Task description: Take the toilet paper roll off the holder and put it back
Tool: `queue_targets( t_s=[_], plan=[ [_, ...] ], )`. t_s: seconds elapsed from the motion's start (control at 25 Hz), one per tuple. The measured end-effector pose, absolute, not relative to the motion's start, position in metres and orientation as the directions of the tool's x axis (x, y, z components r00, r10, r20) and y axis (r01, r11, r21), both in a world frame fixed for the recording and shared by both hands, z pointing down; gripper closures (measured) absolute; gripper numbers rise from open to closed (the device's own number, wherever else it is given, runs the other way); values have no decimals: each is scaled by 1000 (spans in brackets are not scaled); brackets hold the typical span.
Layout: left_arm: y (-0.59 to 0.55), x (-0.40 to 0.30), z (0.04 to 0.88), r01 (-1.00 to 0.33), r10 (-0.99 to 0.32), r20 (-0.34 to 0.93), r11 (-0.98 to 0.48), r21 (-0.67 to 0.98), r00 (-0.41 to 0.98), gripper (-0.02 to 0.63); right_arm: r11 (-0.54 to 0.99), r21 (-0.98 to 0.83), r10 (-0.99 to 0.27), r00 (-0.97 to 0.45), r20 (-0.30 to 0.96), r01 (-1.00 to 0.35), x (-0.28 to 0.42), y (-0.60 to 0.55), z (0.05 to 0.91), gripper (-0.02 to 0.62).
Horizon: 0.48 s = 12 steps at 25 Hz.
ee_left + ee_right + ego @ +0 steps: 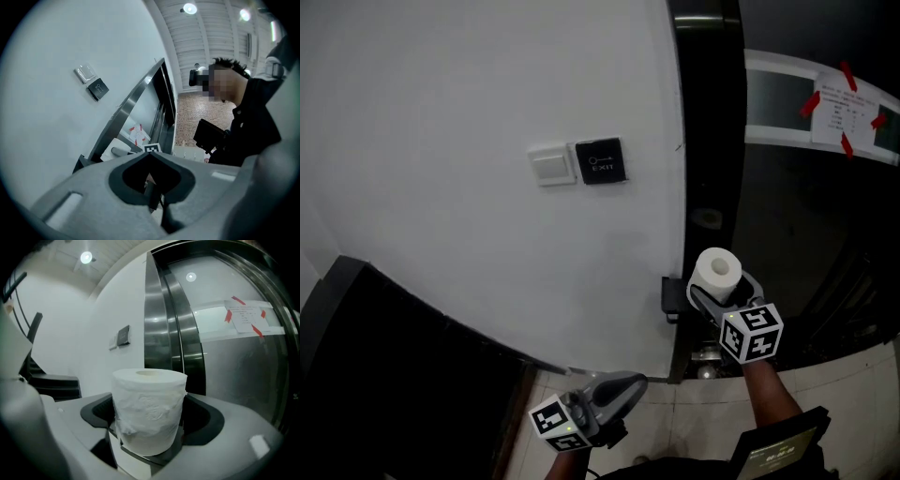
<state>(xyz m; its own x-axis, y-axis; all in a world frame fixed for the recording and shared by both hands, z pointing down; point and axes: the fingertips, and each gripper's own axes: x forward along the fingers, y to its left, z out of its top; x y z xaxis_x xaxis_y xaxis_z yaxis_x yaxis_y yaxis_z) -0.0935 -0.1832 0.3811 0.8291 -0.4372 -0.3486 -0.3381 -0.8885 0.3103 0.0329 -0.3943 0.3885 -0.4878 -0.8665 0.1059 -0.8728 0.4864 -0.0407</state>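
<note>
Roll [716, 271] is clamped upright in the right gripper [722, 291], centre-right of the head view, off its mount. It is held just beside a black bracket [671, 298] at the wall [441, 112] edge. The bracket is judged to be the holder, and nothing is seen on it.

Left gripper [622, 384], bottom centre, is closed with nothing between the jaws.

Risks:
- Soft paper is gripped at the sides only, so the roll could be crushed, or dropped if tilted.
- The holder is barely seen from here, so the core could be misaligned on refit.
- The door frame [703, 141] could be clipped.

No container is seen.
</note>
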Motion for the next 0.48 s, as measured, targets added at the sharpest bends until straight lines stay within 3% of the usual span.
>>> queue_targets(
  t_s=[0.24,0.48],
  plan=[
    [-181,-81,377,-303,-395,-336,-906,294,855,606,607,-356,-790,-587,-177,-711,63,-321,346,173],
    [-179,-59,370,-257,-341,-342,-929,268,876,606,592,-456,-803,-533,-267,-664,102,-266,353,173]
  ],
)
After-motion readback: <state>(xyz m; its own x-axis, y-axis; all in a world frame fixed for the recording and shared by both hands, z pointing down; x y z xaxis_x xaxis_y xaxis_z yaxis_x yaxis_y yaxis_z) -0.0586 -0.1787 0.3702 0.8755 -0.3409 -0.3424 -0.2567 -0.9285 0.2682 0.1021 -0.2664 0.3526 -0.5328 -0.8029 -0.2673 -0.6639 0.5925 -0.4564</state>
